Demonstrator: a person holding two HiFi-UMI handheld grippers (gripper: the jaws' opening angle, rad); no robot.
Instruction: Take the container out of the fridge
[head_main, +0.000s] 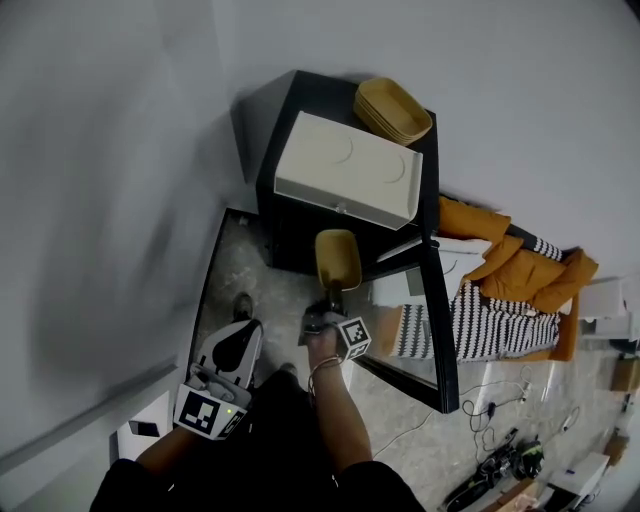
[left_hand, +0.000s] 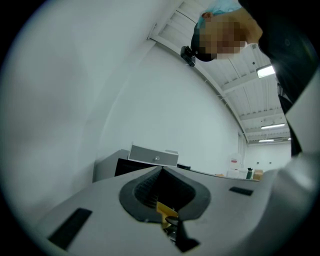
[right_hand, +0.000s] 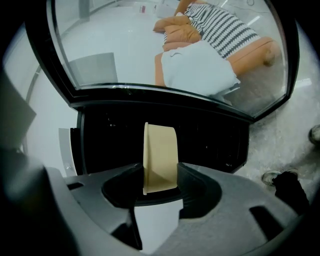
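A tan plastic container (head_main: 338, 258) is clamped on its side between the pads of my right gripper (head_main: 334, 300), just in front of the black fridge (head_main: 290, 240). In the right gripper view the container (right_hand: 160, 157) stands with its rim to the left, my right gripper (right_hand: 160, 176) shut on it and the dark fridge interior (right_hand: 210, 135) behind. The fridge's glass door (head_main: 438, 330) hangs open to the right. My left gripper (head_main: 232, 348) is low at the left, away from the fridge. In its own view, my left gripper (left_hand: 162, 172) has its jaws together and empty.
A white box (head_main: 345, 170) and a stack of tan containers (head_main: 392, 108) sit on top of the fridge. An orange sofa with a striped blanket (head_main: 500, 290) stands behind the open door. Cables (head_main: 500, 440) lie on the floor at right. A white wall runs along the left.
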